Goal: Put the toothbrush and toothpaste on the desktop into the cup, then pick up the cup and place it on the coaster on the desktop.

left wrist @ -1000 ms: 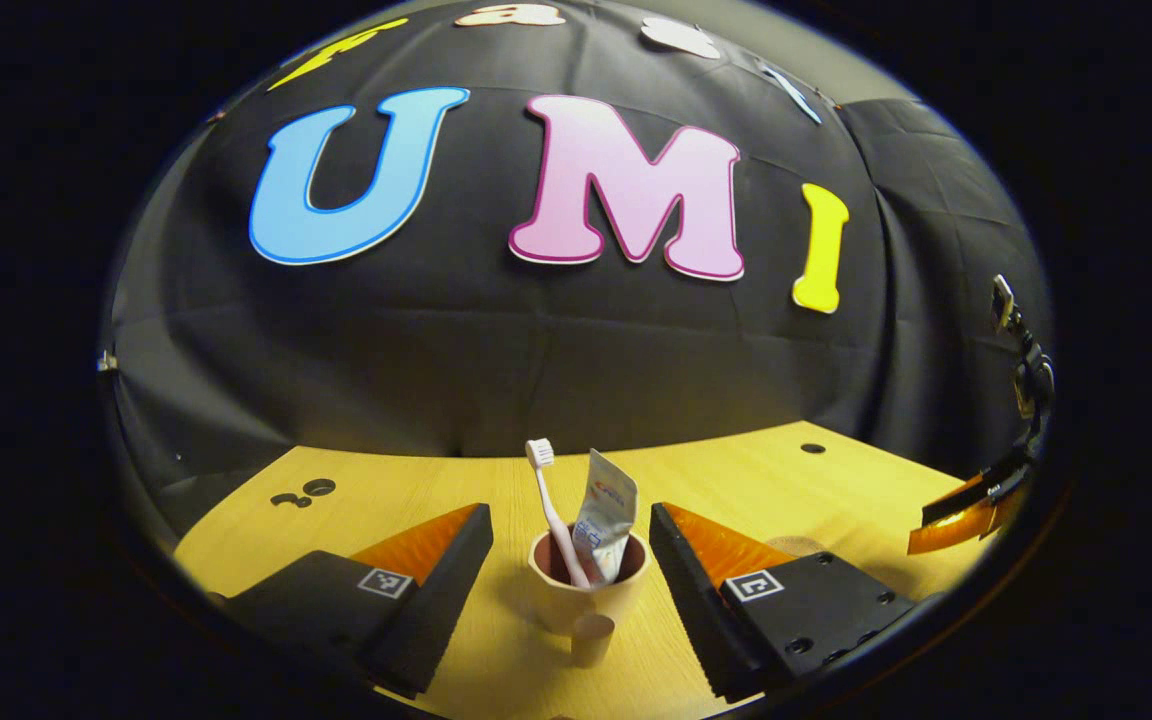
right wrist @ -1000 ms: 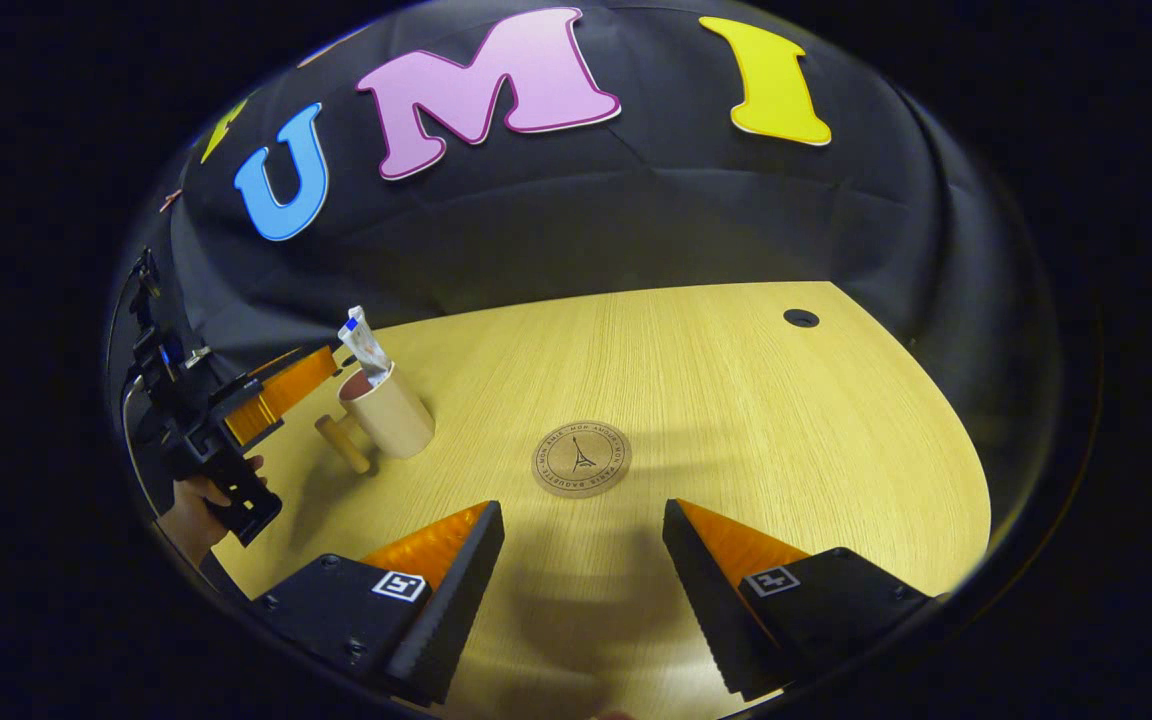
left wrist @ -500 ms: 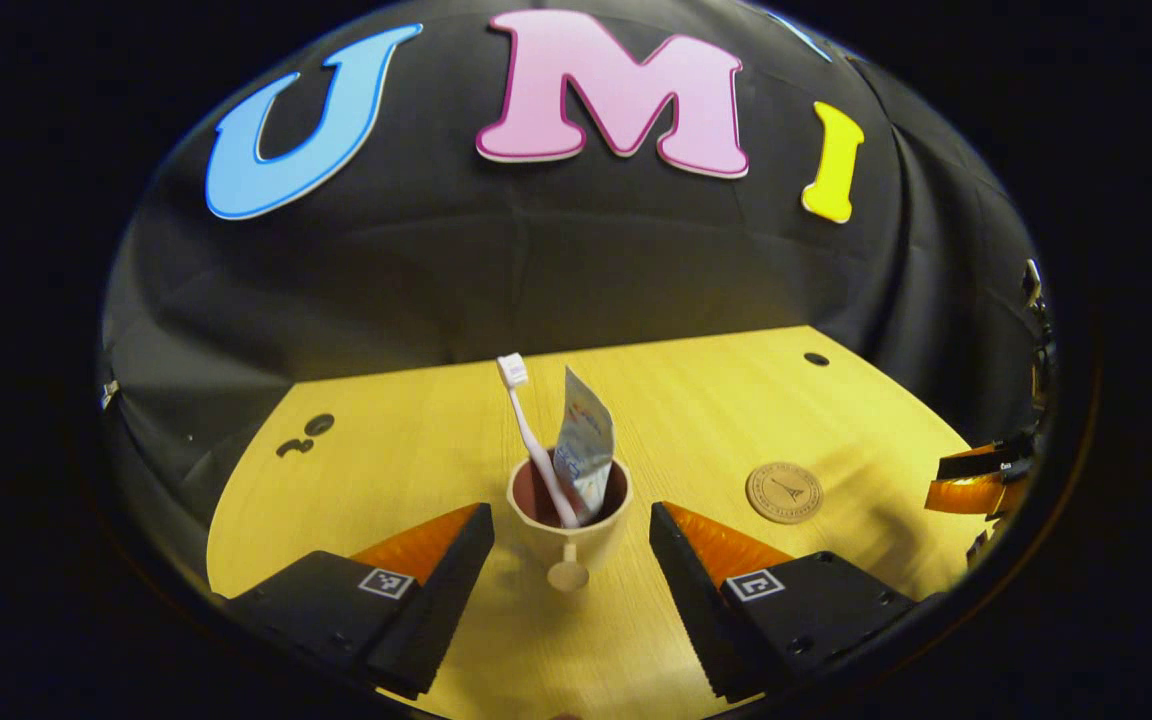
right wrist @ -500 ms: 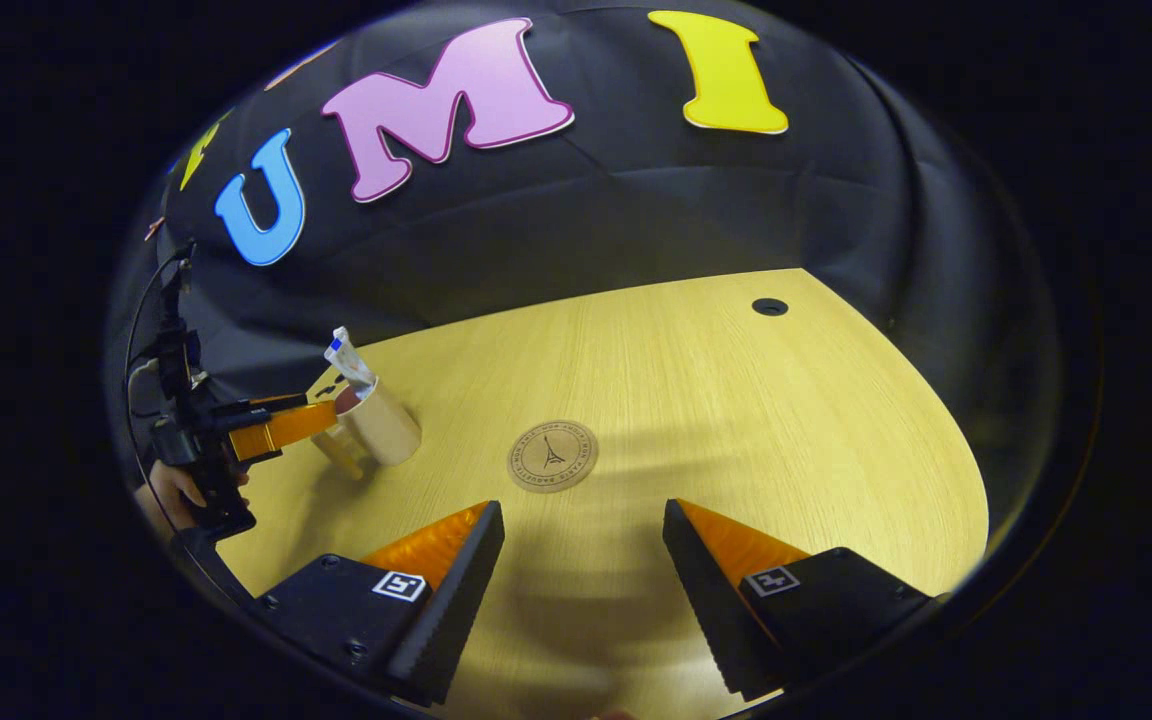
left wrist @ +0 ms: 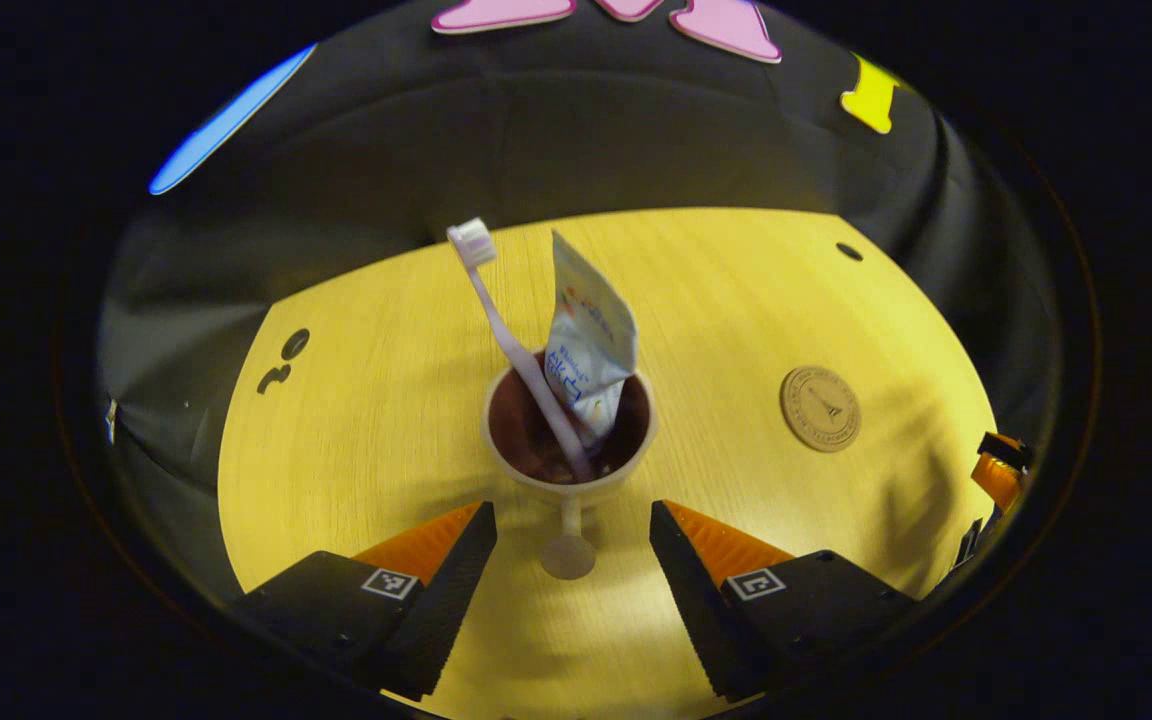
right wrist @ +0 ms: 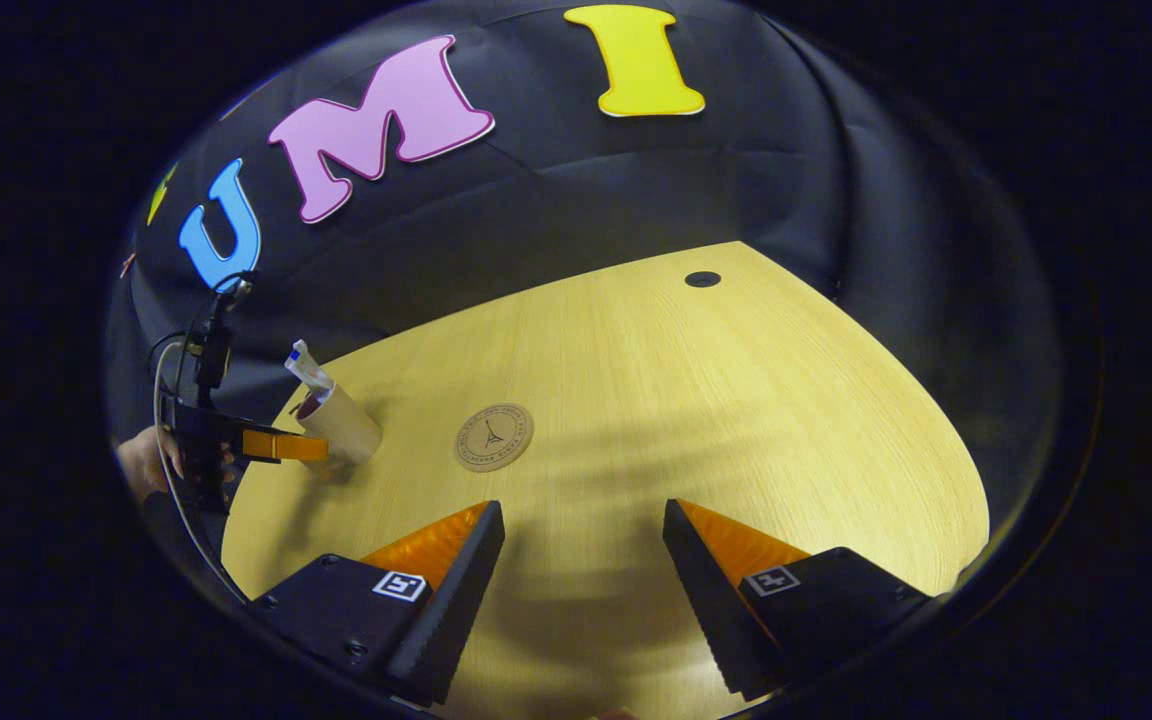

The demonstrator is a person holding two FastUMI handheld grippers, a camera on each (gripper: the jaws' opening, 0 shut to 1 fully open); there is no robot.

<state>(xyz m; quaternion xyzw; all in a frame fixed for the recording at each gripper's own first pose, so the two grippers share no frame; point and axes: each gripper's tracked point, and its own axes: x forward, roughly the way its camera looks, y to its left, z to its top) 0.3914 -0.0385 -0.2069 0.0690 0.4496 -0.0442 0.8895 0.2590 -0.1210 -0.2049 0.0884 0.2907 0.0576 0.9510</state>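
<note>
While upright in cup (left wrist: 569,440), toothbrush (left wrist: 516,340) bristles-up

The left gripper (left wrist: 568,560) tilts steeply downward, its two black fingers spread wide apart with nothing pressed between them. From the right gripper view it sits far off to the left, a hand (right wrist: 141,462) wrapped round its grip. The right gripper (right wrist: 581,565) also hangs spread wide, angled down, gripping nothing.
</note>
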